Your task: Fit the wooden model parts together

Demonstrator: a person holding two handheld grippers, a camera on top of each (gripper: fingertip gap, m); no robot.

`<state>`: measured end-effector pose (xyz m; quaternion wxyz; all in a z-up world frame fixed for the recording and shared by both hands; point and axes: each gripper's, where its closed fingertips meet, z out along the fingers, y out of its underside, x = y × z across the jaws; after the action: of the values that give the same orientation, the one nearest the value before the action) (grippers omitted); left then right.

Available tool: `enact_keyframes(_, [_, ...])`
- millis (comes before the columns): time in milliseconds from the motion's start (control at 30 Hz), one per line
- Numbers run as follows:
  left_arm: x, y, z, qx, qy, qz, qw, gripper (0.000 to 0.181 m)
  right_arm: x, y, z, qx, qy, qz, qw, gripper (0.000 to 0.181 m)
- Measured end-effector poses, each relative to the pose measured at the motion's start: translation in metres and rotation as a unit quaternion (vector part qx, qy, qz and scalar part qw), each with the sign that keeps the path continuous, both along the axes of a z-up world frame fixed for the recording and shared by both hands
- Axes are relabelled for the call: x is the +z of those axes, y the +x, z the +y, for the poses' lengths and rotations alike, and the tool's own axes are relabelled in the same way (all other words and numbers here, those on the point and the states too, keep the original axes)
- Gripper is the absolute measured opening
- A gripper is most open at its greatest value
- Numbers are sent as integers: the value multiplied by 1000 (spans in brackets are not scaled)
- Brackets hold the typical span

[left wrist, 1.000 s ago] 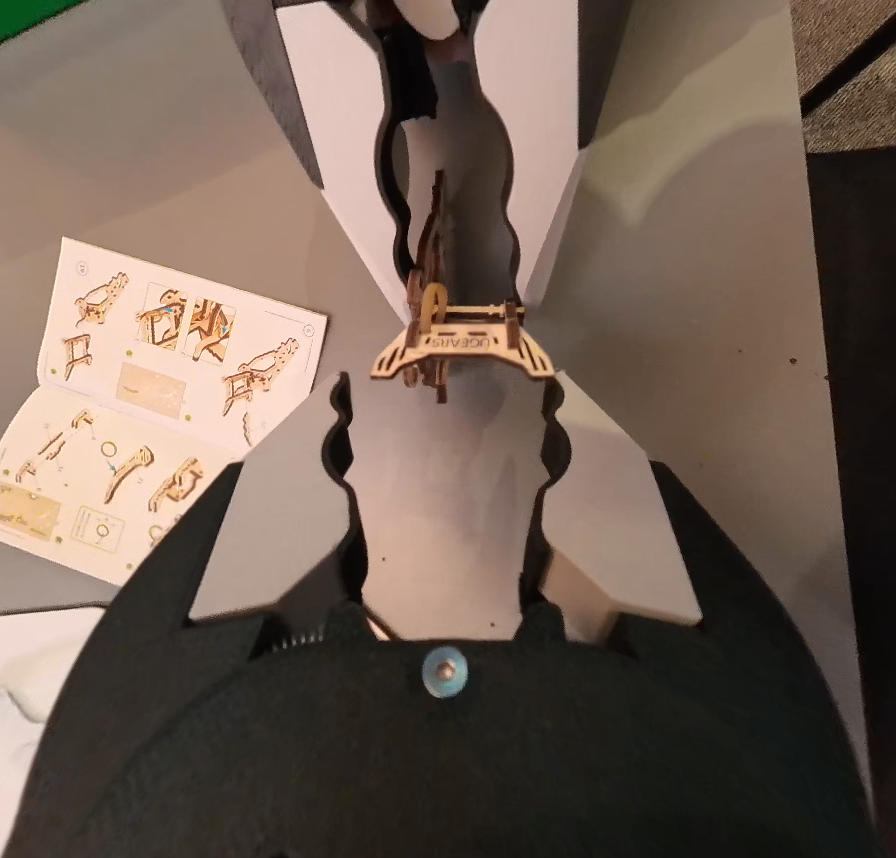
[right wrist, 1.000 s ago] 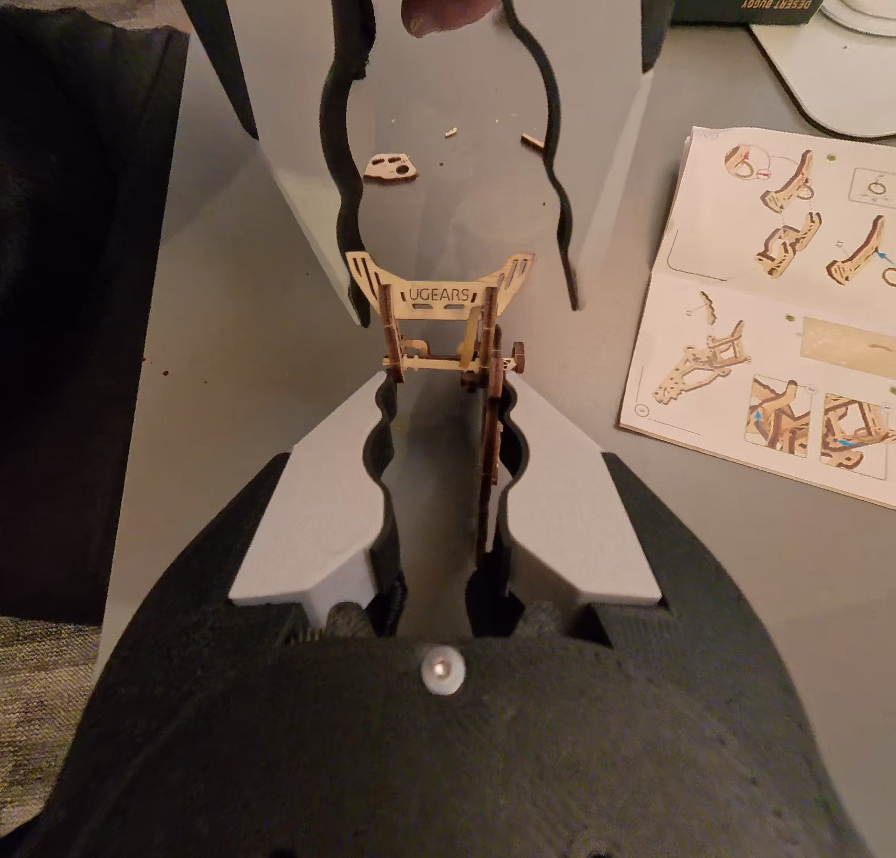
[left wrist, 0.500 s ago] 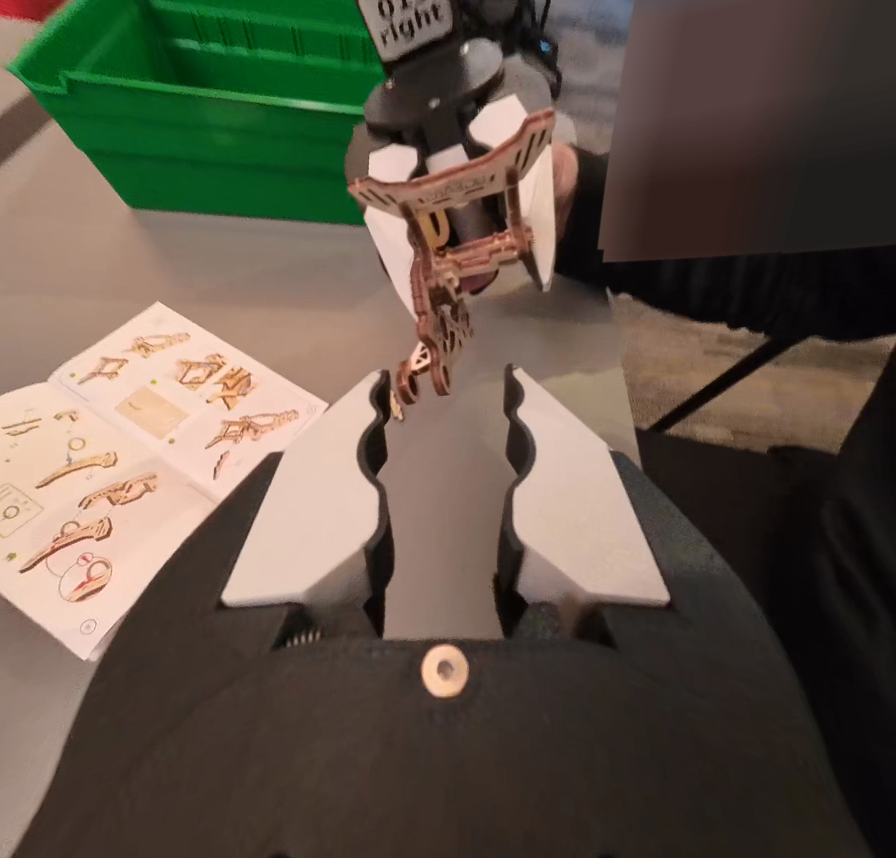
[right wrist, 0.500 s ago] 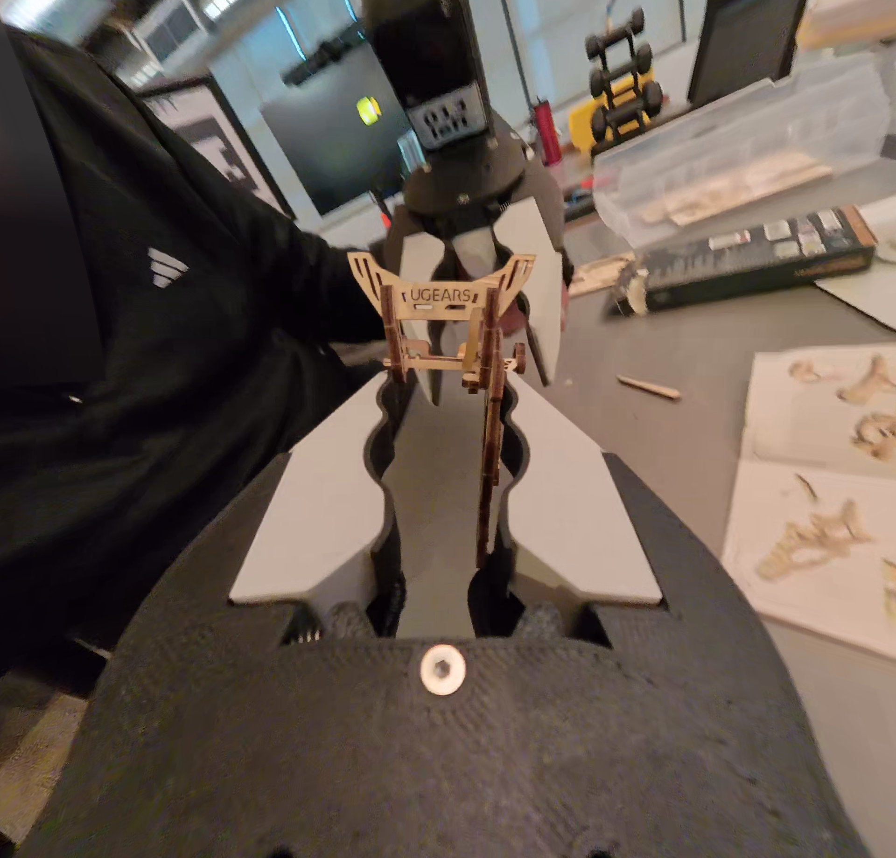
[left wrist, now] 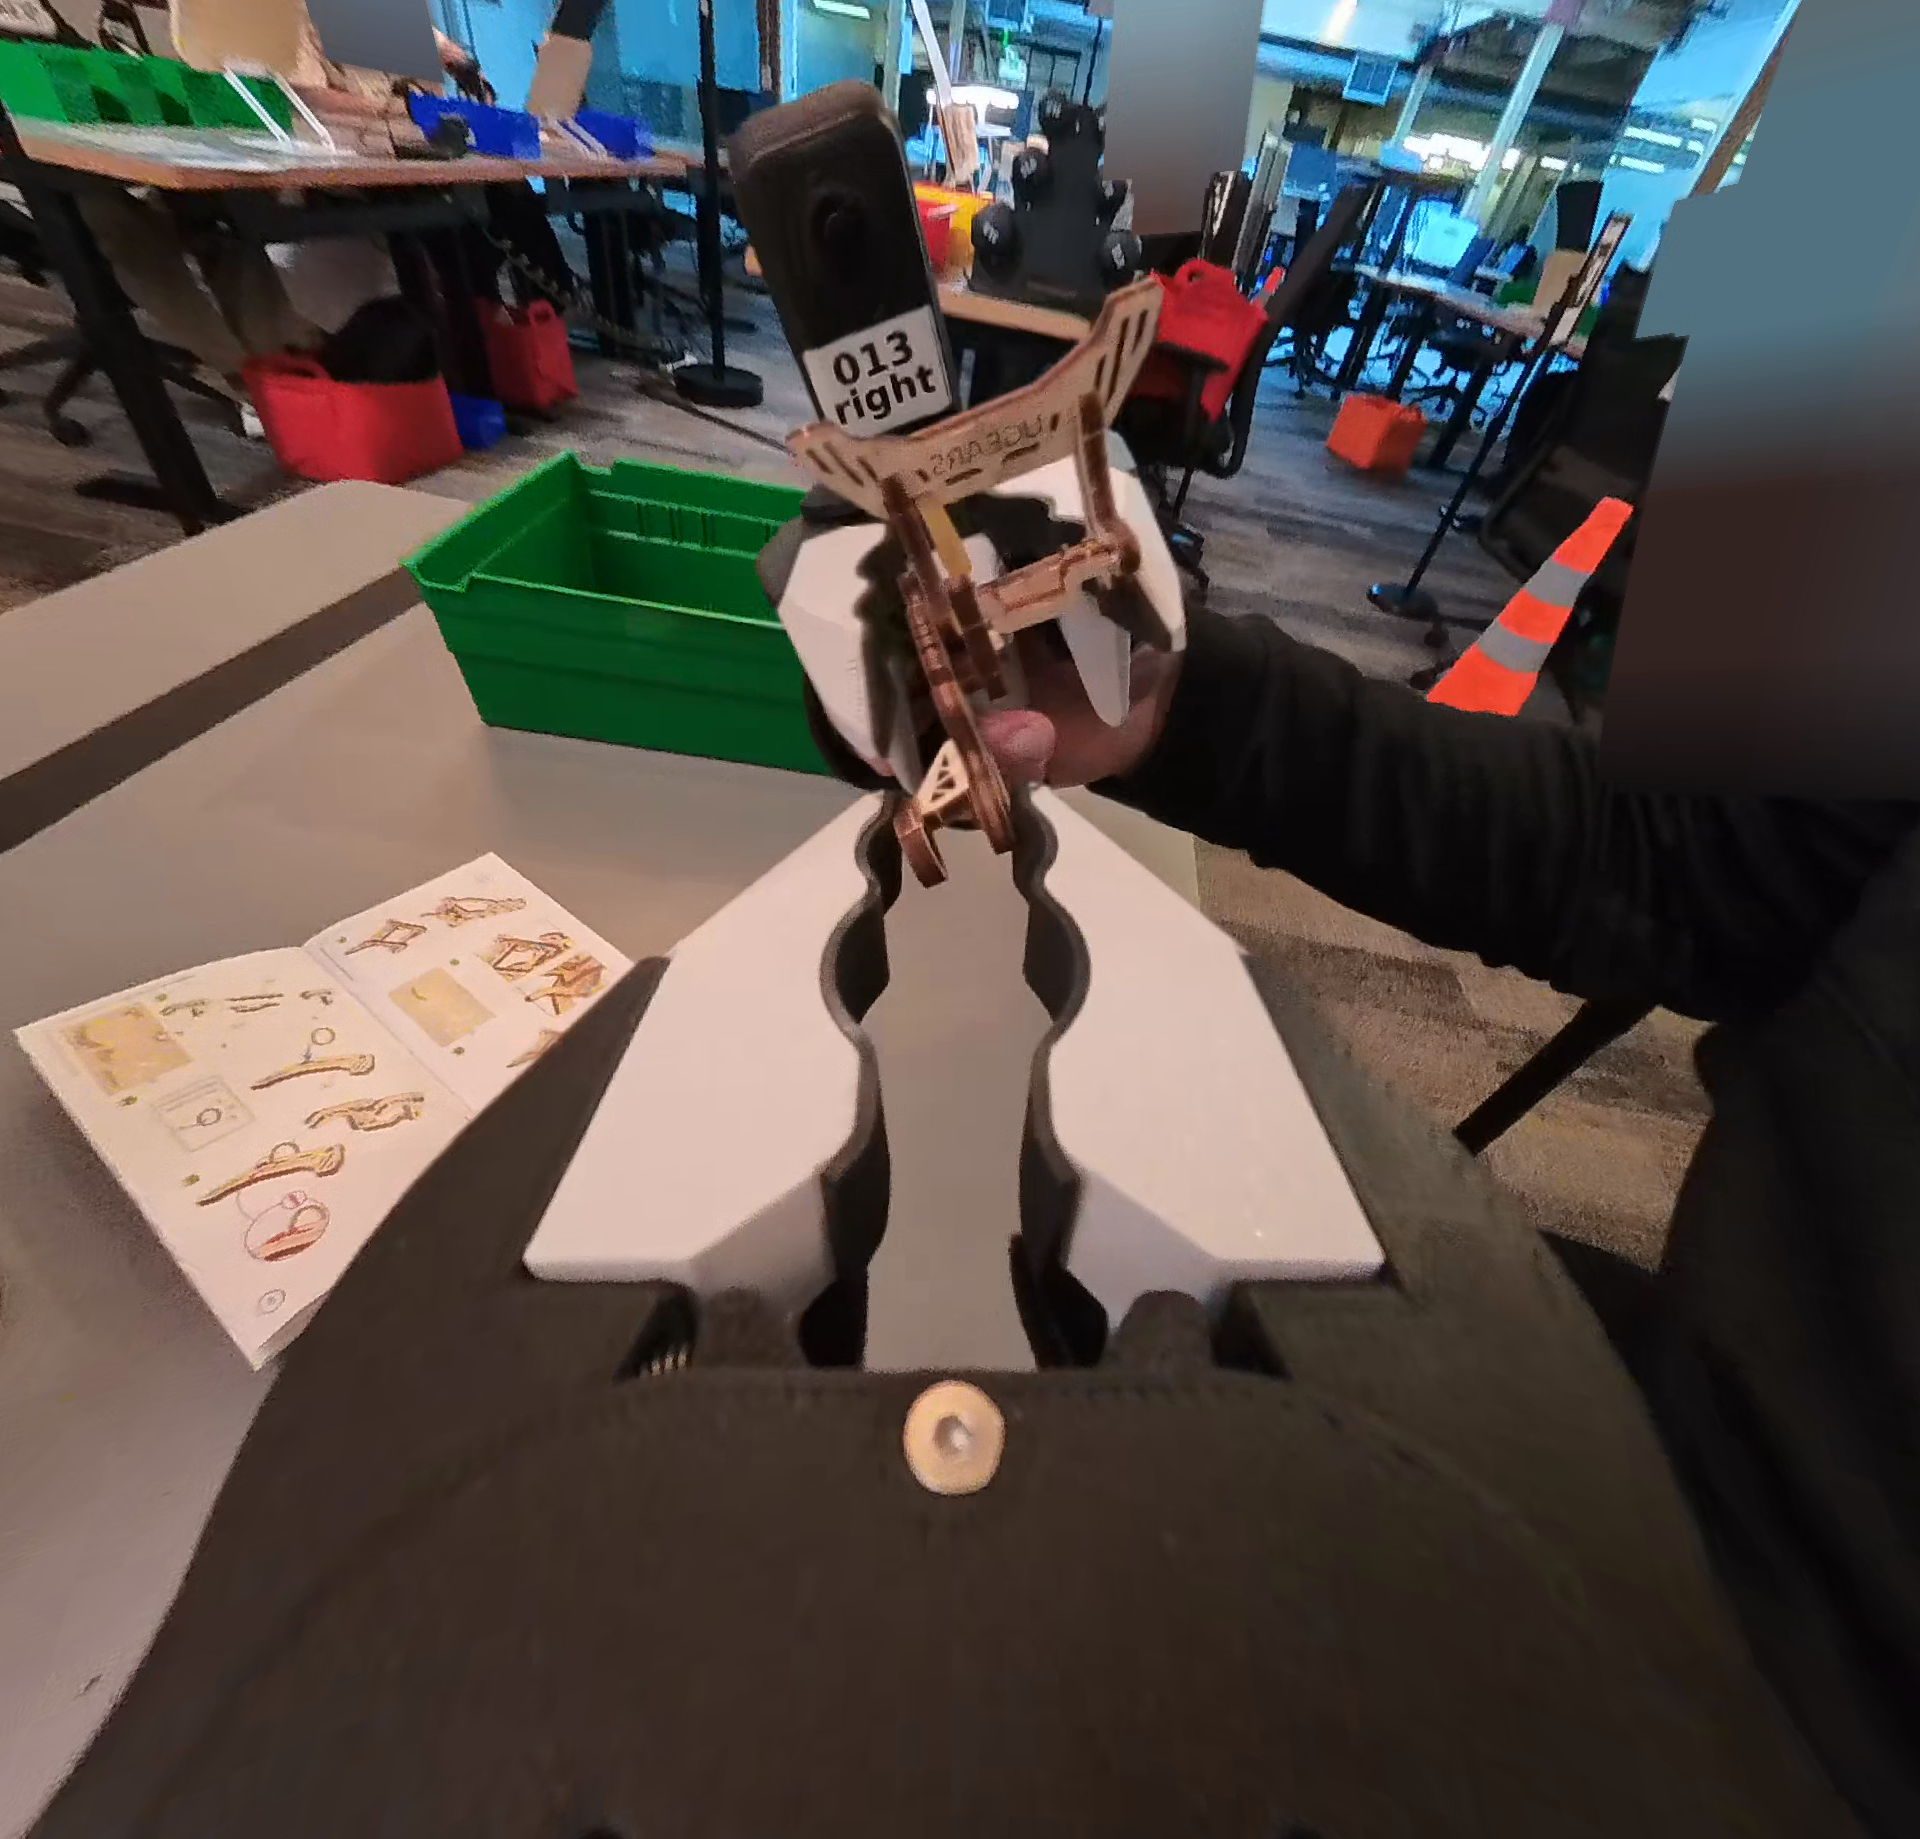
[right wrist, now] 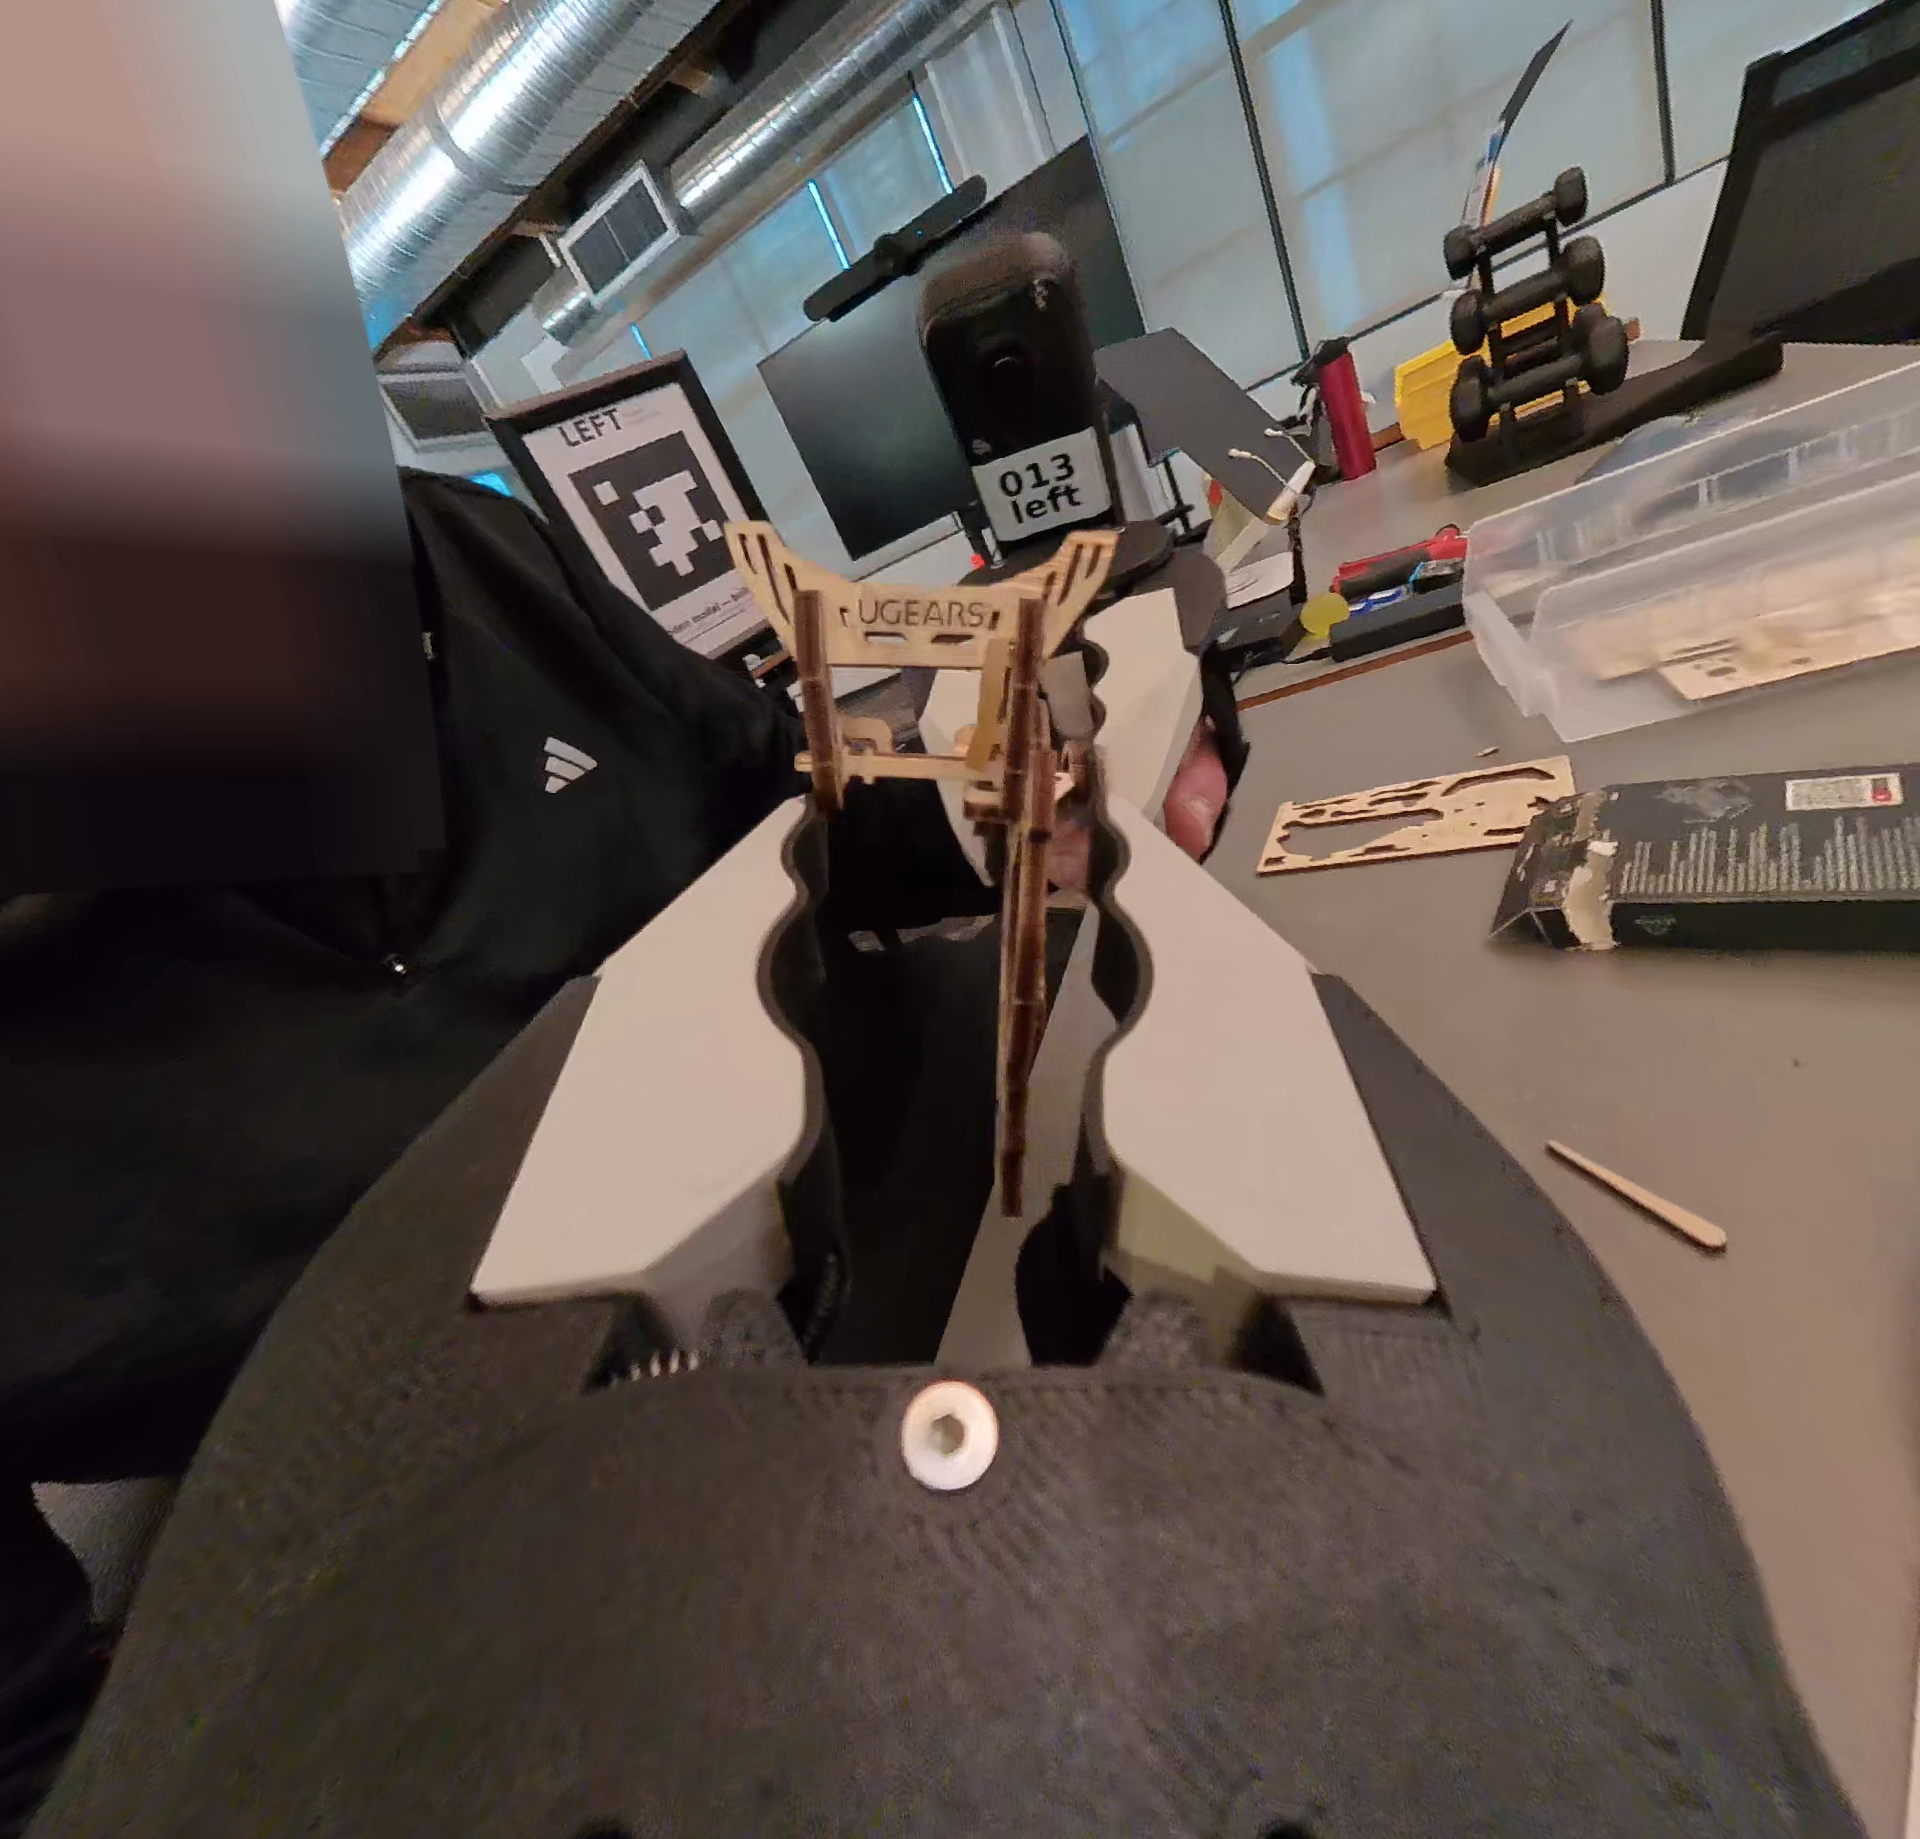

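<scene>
A light wooden model, a small frame with a curved top plate and a long side plate, is held up in the air between my two grippers. My right gripper is shut on it across its width, and the side plate runs back between the fingers. In the left wrist view the right gripper faces me with a hand behind it. My left gripper has its jaws narrowed on the model's lower end, and the pads look to touch it. The left gripper sits behind the model in the right wrist view.
An open instruction booklet lies on the grey table, with a green bin behind it. A black box, a punched wooden sheet, a wooden stick and a clear plastic case lie to the right. A person's black sleeve crosses the right. My two grippers' fingertips are within a few centimetres of each other. The wooden stick is about equally far from each gripper, around 25 centimetres.
Both grippers have swung up from looking down at the table to roughly level. My left jaws have narrowed from wide open at the top plate onto the model's lower end. The right grip is unchanged.
</scene>
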<state>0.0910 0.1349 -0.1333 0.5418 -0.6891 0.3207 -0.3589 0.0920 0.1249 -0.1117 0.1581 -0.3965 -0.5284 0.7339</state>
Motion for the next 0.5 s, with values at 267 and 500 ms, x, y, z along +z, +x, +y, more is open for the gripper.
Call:
enact_keyframes(267, [40, -39, -19, 27, 22, -104, 994, 18, 31, -28, -7, -53, 42, 3, 998, 61])
enact_keyframes(500, [69, -58, -39, 32, 48, -148, 987, 18, 49, -45, -25, -87, 93, -25, 992, 43])
